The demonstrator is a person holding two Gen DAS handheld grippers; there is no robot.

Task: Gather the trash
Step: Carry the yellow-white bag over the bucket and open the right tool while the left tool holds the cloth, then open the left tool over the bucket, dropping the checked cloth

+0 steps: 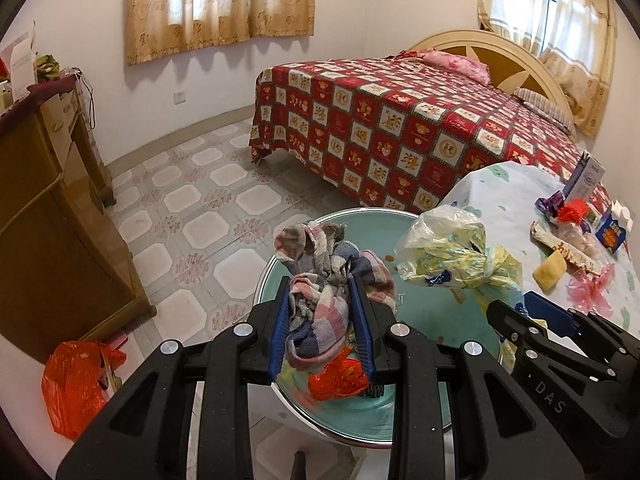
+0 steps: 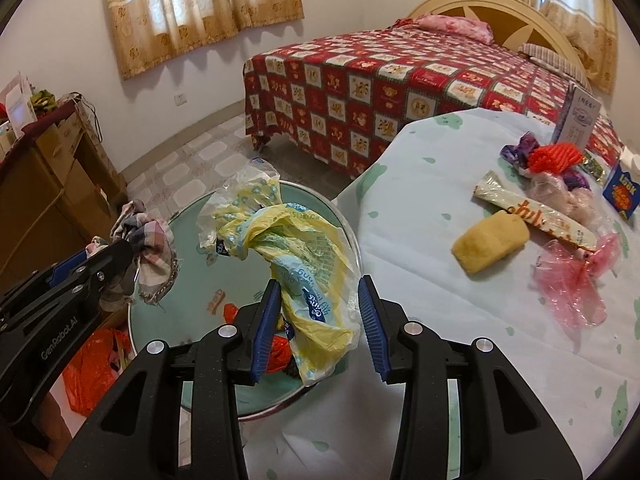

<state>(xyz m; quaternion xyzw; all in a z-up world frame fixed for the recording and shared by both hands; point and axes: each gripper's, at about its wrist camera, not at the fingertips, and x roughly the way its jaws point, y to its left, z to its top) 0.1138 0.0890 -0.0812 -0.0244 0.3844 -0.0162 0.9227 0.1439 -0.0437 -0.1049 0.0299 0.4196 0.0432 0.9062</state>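
Left gripper (image 1: 324,332) is clamping the checked cloth (image 1: 320,300) over the teal bin (image 1: 432,320), lower centre. Right gripper (image 2: 320,328) is easing apart around the yellow plastic bag (image 2: 304,276). Red wrapper (image 1: 338,380) is lying binned; worktop (image 2: 420,240) litter at right is remaining.

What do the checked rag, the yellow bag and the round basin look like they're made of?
Checked rag: woven cloth, matte, with frayed edges. Yellow bag: thin printed plastic film, glossy, crinkled and partly see-through. Round basin: probably enamelled or painted metal, with a smooth teal inside and a shiny silvery rim.
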